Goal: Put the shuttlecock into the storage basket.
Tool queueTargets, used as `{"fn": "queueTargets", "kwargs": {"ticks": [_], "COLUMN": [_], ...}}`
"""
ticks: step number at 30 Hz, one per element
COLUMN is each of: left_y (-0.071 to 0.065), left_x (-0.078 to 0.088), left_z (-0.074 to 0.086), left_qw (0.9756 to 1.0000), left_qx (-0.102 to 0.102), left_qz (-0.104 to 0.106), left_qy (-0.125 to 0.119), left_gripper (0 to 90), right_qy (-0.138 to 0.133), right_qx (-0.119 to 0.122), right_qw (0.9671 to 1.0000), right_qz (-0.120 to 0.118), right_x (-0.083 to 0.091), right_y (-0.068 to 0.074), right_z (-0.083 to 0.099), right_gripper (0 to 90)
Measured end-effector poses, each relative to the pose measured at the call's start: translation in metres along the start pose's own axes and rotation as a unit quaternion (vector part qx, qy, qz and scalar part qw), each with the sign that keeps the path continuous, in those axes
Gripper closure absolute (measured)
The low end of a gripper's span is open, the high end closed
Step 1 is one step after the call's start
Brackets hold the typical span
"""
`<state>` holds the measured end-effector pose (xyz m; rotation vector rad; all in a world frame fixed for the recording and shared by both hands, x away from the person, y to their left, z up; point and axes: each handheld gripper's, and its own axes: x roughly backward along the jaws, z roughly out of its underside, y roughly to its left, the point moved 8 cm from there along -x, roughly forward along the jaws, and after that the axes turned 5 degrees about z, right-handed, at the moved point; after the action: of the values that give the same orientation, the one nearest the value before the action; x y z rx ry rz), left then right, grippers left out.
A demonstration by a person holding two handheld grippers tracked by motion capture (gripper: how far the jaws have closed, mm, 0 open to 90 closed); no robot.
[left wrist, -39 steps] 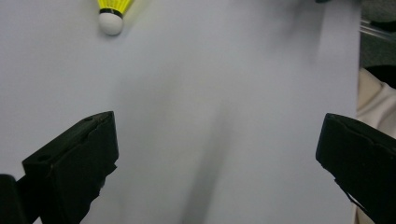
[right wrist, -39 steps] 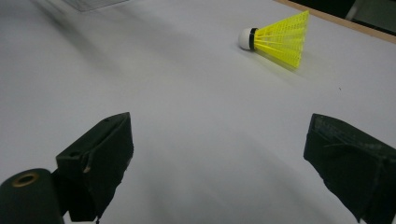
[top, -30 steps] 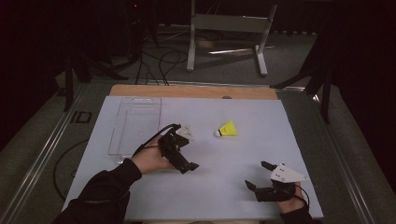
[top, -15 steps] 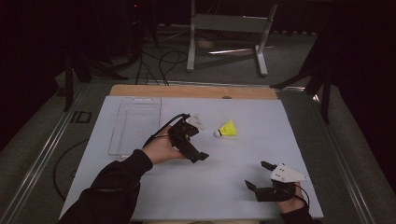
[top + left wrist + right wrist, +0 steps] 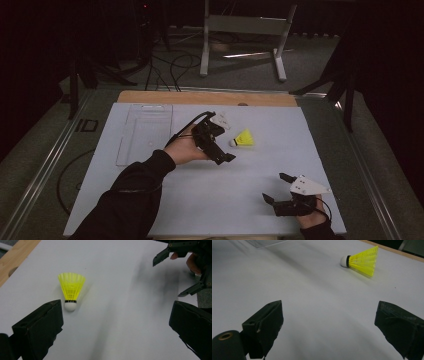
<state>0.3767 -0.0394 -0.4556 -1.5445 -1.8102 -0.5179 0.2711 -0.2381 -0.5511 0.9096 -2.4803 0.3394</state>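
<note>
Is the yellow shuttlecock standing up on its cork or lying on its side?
On its side. The shuttlecock lies flat on the white table, cork and skirt both touching the surface, in both claw views.

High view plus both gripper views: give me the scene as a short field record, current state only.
surface: white board on a table with a wooden far edge
object: yellow shuttlecock, lying on its side, white cork toward the left gripper
left gripper: open, just beside the shuttlecock, not touching it
right gripper: open, at the near right of the board, holding nothing
other item: clear tray at the far left of the board
contact: none on the shuttlecock
</note>
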Motion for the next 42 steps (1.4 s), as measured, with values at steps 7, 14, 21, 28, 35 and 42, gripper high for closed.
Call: {"fn": "queueTargets", "kwargs": {"ticks": [7, 14, 21, 28, 35, 42], "left_y": [0.012, 0.019, 0.033, 0.05, 0.061, 0.068], "left_x": [-0.004, -0.012, -0.025, -0.049, -0.062, -0.077], "left_z": [-0.01, -0.018, -0.017, -0.007, 0.0, 0.01], "left_qw": [0.9998, 0.9994, 0.999, 0.9994, 0.999, 0.9993], "left_qx": [0.0, 0.001, 0.004, 0.021, 0.025, 0.025], "left_qz": [-0.008, 0.004, -0.005, -0.005, -0.011, -0.018], "left_qy": [-0.016, -0.033, -0.045, -0.026, -0.034, -0.022], "left_gripper": [0.1, 0.1, 0.2, 0.2, 1.1, 2.1], "right_qy": [-0.001, -0.003, -0.006, -0.006, -0.008, -0.007], "right_qx": [0.0, 0.002, 0.003, 0.002, 0.005, 0.003], "right_qw": [1.0, 1.0, 1.0, 1.0, 1.0, 1.0], "right_qz": [-0.001, 0.0, 0.002, -0.002, -0.003, -0.005], "right_x": [0.0, 0.0, 0.0, 0.0, 0.0, 0.0], "right_y": [0.0, 0.0, -0.001, 0.0, 0.001, 0.002], "right_z": [0.0, -0.001, 0.0, -0.001, -0.001, 0.0], "right_gripper": [8.2, 8.1, 8.1, 8.1, 8.1, 8.2]}}
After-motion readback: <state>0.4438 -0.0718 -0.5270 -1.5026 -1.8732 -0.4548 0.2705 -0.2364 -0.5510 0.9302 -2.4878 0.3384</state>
